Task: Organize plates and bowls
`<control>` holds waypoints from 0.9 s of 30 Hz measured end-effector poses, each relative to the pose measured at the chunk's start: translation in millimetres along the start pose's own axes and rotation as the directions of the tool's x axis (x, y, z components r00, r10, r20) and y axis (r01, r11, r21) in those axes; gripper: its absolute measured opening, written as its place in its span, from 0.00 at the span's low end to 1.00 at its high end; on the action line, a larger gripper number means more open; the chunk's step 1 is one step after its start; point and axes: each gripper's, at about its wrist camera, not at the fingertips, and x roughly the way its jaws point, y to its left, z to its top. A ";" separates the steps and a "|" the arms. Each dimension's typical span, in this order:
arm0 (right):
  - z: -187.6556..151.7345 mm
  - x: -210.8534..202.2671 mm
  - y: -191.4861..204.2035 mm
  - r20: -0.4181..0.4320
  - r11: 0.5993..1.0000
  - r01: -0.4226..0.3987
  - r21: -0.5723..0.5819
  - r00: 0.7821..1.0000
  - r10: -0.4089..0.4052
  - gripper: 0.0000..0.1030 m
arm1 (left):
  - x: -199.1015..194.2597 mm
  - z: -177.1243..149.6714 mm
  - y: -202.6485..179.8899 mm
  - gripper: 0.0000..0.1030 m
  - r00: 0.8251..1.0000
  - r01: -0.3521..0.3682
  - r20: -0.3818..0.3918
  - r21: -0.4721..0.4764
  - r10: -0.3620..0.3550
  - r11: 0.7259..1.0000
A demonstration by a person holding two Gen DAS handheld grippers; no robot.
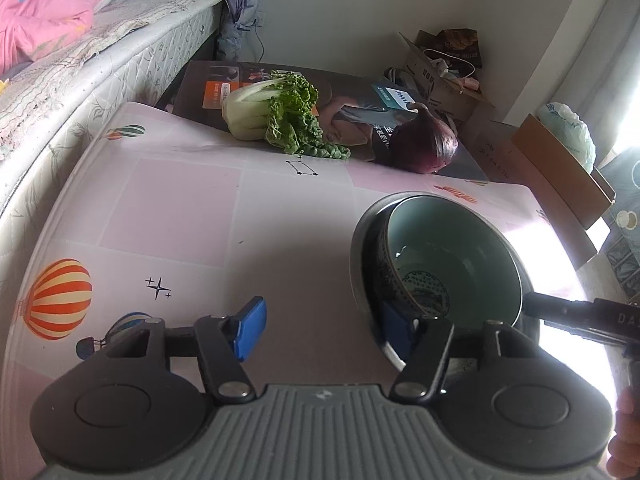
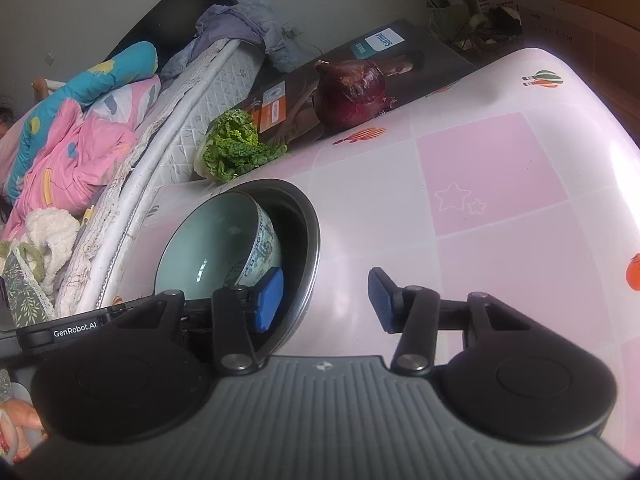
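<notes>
A ceramic bowl (image 1: 452, 248) (image 2: 208, 240), pale green inside and patterned outside, sits tilted in a wider dark metal bowl (image 1: 357, 248) (image 2: 302, 232) on the pink tablecloth. My left gripper (image 1: 323, 330) is open across the metal bowl's near-left rim, with one blue pad inside between the two bowls and the other outside over the cloth. My right gripper (image 2: 325, 302) is open across the opposite rim in the same way, its left pad inside and its right pad outside. Neither pair of pads presses on the rim. One of the right gripper's fingers (image 1: 560, 310) shows in the left wrist view.
A leafy cabbage (image 1: 280, 116) (image 2: 236, 148) and a red onion (image 1: 424, 144) (image 2: 350, 96) lie on a flat printed box (image 1: 200, 88) at the table's far edge. A mattress (image 1: 80, 80) with bedding runs along one side. Cardboard boxes (image 1: 560, 168) stand beyond the far corner.
</notes>
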 end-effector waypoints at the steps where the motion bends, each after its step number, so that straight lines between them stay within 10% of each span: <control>1: 0.0 4.4 -2.0 -0.009 1.000 -0.006 0.011 1.000 0.006 0.33 | 0.6 0.8 0.0 0.51 1.000 0.010 -0.001 -0.008 -0.010 1.000; 11: -6.0 24.2 11.8 -0.062 0.999 -0.045 0.009 0.997 0.046 0.17 | 12.6 3.2 -12.7 0.12 0.996 0.075 -0.050 -0.042 -0.077 0.996; 27: -13.1 14.9 8.5 -0.093 0.998 -0.062 -0.004 0.994 0.061 0.18 | 15.9 -2.1 -10.5 0.25 0.995 0.031 -0.090 -0.012 -0.032 0.999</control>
